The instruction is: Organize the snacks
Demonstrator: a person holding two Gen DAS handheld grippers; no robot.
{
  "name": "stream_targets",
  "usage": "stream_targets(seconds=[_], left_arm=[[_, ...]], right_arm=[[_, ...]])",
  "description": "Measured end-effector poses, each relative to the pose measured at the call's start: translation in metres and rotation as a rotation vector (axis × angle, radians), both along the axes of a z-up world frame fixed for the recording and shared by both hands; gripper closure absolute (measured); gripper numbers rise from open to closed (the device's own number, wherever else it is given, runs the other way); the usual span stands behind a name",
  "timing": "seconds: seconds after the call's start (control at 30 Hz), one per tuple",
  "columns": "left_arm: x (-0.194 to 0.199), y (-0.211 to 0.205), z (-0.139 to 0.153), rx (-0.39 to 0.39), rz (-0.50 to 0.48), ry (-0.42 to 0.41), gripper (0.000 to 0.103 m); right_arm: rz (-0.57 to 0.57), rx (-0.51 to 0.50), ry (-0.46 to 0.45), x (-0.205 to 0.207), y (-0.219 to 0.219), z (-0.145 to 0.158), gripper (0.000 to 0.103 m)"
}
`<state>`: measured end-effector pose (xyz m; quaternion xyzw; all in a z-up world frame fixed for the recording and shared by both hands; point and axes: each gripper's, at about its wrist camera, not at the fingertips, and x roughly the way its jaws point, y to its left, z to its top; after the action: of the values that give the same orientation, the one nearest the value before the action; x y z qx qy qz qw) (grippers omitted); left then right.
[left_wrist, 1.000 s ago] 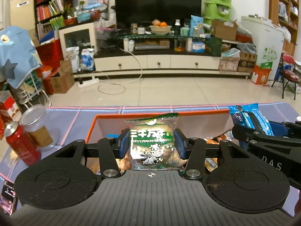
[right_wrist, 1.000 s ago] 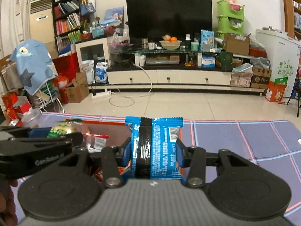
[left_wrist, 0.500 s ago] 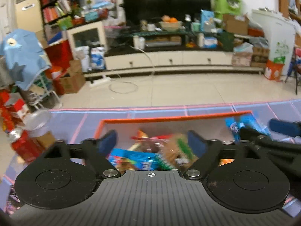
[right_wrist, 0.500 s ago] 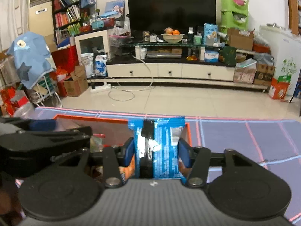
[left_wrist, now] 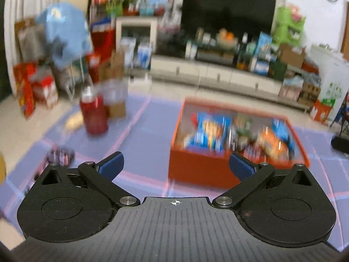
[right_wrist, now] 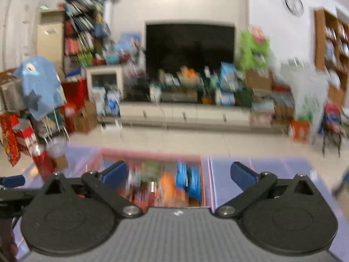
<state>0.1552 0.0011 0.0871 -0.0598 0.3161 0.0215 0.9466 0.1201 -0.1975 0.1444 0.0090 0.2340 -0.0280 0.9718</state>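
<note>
Left tongs (left_wrist: 174, 167) and right tongs (right_wrist: 177, 173) are being opened, nothing between either pair. Snack packets (left_wrist: 209, 133) are lying piled in the orange box (left_wrist: 196, 168) on the table (left_wrist: 139, 135) (long axes mixed, blur hiding details). Red can (left_wrist: 93, 113), jar (left_wrist: 115, 100) and a dark packet (left_wrist: 61, 154) are being left outside.

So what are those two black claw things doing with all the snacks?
A person holds a claw in each hand and is sorting snacks into the orange box. The left claw and the right claw are both opening wide with nothing between them. Snack packets already lie in the box. A red can stands on the purple cloth beside it.
</note>
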Motion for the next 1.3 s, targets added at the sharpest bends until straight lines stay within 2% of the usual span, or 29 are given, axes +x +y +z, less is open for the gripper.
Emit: stream_targets(seconds=[0.07, 0.1, 0.2, 0.23, 0.47, 0.57, 0.73, 0.93, 1.3], left_arm=[[-0.004, -0.003, -0.011, 0.015, -0.018, 0.026, 0.018], [-0.006, -0.006, -0.015, 0.047, -0.027, 0.026, 0.018], [-0.004, -0.02, -0.026, 0.156, -0.028, 0.054, 0.018], [0.001, -0.024, -0.027, 0.172, -0.032, 0.057, 0.018], [0.004, -0.031, -0.033, 0.214, -0.063, 0.022, 0.018], [0.006, -0.032, -0.033, 0.232, -0.043, 0.035, 0.018], [0.011, -0.032, -0.036, 0.213, -0.037, 0.08, 0.019], [0.006, -0.028, -0.036, 0.185, -0.018, 0.075, 0.019], [0.008, -0.029, -0.04, 0.206, -0.016, 0.091, 0.019]], right_arm=[[-0.045, 0.026, 0.084, -0.011, 0.002, -0.023, 0.001], [-0.069, 0.032, 0.13, -0.013, 0.003, -0.035, 0.001], [-0.126, -0.061, 0.314, -0.001, 0.017, -0.058, 0.001], [-0.129, -0.078, 0.326, 0.003, 0.022, -0.061, 0.001], [-0.119, -0.056, 0.214, 0.002, 0.036, -0.059, 0.001], [-0.105, -0.073, 0.244, 0.009, 0.04, -0.065, 0.001], [-0.082, -0.03, 0.287, 0.014, 0.036, -0.066, 0.001], [-0.081, -0.023, 0.298, 0.01, 0.035, -0.069, 0.001], [-0.081, -0.045, 0.292, 0.01, 0.039, -0.072, 0.001]])
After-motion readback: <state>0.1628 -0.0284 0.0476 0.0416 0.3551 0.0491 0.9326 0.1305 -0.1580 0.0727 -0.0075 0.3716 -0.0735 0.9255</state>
